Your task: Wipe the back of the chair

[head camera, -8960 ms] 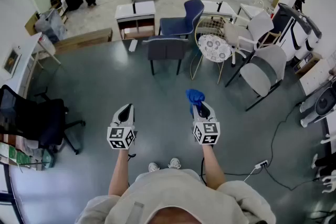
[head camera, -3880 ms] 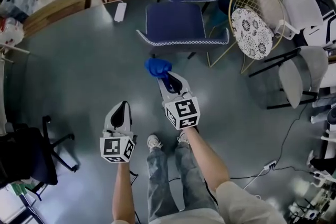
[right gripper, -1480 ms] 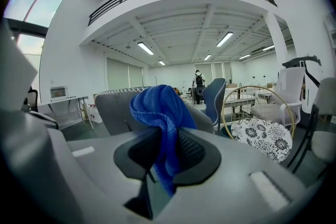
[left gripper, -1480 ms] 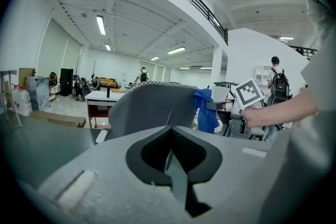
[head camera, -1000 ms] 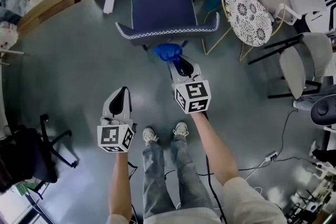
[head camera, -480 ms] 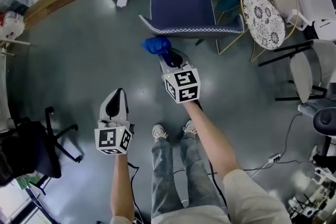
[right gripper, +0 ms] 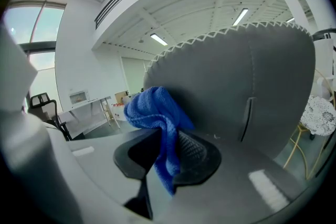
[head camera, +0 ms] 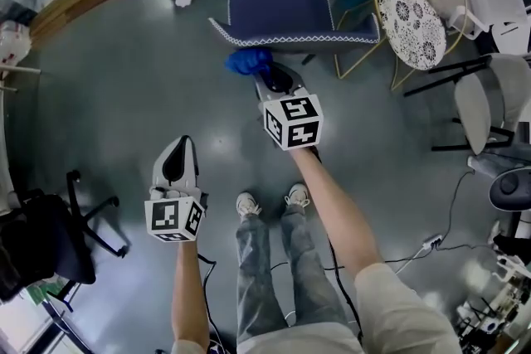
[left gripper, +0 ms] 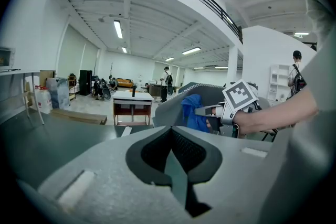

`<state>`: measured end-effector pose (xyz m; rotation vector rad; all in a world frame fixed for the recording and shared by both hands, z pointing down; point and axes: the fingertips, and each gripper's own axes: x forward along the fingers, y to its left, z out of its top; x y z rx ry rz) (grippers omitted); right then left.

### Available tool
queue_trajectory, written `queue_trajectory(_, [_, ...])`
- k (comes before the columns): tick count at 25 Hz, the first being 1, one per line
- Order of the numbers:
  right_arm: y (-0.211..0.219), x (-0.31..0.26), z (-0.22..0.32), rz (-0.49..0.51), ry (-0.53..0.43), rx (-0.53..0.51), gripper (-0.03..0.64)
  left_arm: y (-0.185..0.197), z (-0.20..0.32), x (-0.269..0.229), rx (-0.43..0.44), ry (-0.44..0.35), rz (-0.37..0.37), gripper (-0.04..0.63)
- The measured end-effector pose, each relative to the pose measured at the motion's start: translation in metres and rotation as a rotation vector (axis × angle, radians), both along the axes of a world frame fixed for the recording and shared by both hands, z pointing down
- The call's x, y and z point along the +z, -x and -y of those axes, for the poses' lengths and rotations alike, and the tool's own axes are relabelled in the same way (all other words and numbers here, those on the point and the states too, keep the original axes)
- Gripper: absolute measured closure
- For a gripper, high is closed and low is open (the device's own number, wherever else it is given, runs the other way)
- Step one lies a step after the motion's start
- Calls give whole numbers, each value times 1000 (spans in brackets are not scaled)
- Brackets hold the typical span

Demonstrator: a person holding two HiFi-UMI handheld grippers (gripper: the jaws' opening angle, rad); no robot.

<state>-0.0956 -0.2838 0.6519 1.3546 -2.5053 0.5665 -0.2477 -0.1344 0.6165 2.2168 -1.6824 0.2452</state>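
A person stands in a large room with a grey floor, looking steeply down at a gripper held in each hand. Just ahead stands a dark blue chair (head camera: 290, 0) with its back (head camera: 282, 36) turned toward the person; a zigzag line of pale stitching runs along the top edge of that back.

The right gripper (head camera: 262, 75) is stretched forward, its jaws clamped on a crumpled blue cloth (head camera: 248, 60). In the right gripper view the cloth (right gripper: 157, 113) bunches up above the jaws and sits against, or just short of, the chair's back (right gripper: 247, 86), near its upper left part as the person faces it.

The left gripper (head camera: 177, 152) hangs low and well apart from the chair, by the person's left leg. Its jaws are closed together with nothing between them.

Wiping appears to be at an early or middle stage: the cloth is at the back's surface, yet no mark or sheen shows which parts are done. Most of the back, to the right and lower down, probably remains.

No bucket or basin shows near the chair. Boxes at the room's edge are too small to tell their contents.
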Motion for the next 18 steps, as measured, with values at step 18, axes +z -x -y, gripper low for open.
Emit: queue_trajectory(18, [-156, -12, 15, -67, -32, 123, 541, -119, 44, -16, 132, -18, 8, 592])
